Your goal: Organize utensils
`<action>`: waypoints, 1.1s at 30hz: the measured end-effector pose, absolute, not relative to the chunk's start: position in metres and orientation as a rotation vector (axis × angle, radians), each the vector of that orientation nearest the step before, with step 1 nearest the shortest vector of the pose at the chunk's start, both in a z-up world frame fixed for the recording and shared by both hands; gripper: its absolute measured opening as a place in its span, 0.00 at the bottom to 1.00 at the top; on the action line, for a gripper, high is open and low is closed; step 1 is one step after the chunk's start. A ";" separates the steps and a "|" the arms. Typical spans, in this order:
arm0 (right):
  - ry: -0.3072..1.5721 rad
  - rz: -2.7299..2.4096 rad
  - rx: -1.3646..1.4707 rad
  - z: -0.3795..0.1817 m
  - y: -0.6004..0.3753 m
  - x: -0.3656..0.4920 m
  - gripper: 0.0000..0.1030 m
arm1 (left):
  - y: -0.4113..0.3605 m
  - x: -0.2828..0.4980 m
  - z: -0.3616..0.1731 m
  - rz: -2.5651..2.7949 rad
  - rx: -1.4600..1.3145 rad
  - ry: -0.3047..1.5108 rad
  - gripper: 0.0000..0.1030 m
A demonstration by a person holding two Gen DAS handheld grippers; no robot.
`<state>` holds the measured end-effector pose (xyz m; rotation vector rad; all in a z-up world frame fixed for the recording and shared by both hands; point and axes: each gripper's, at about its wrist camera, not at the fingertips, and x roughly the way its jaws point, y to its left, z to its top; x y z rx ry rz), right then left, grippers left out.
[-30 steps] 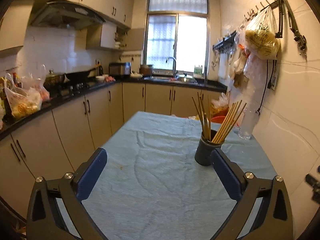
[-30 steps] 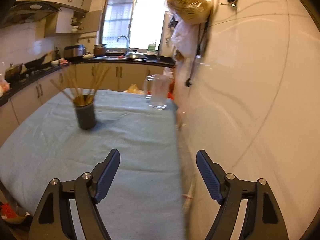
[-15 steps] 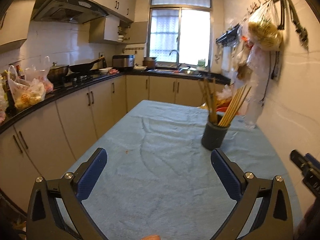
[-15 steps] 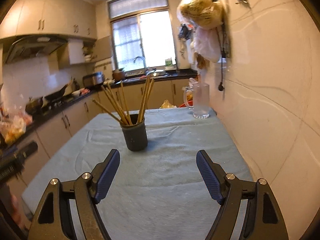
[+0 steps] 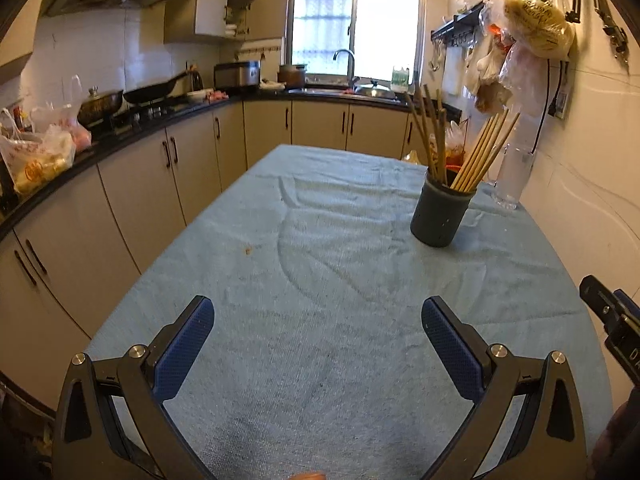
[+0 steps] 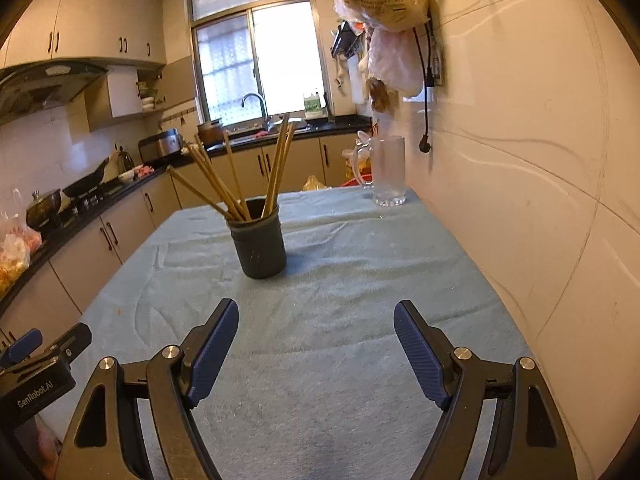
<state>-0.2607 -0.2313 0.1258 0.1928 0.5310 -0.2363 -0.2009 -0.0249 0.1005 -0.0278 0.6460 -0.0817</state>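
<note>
A dark grey holder [image 5: 440, 212] [image 6: 259, 245] stands upright on the blue-clothed table [image 5: 320, 280] [image 6: 340, 320], toward its far half. Several wooden chopsticks [image 5: 480, 152] [image 6: 240, 176] fan out of it. My left gripper [image 5: 318, 312] hovers open over the near table end, nothing between its blue pads, the holder well ahead to its right. My right gripper [image 6: 316, 318] is open too and empty, with the holder ahead and slightly left. The right gripper's body shows at the left wrist view's right edge.
A clear glass mug [image 5: 512, 176] [image 6: 388, 172] stands at the table's far right corner by the tiled wall [image 6: 540, 160]. Plastic bags [image 5: 536, 28] hang from wall hooks above it. Cabinets and a cluttered counter [image 5: 120, 128] run along the left; a sink sits under the window.
Both grippers have sunk and tipped down toward the table. The right view swung left from the wall until the holder sat ahead. The right gripper's body entered the left wrist view.
</note>
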 end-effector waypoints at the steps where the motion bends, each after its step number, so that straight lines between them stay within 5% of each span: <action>1: 0.537 -0.235 0.190 0.125 -0.229 -0.259 0.82 | -0.024 -0.200 0.099 -0.085 -0.034 0.654 1.00; 33: 0.599 -0.229 0.094 0.113 -0.190 -0.232 0.82 | 0.007 -0.183 0.069 -0.091 -0.104 0.750 1.00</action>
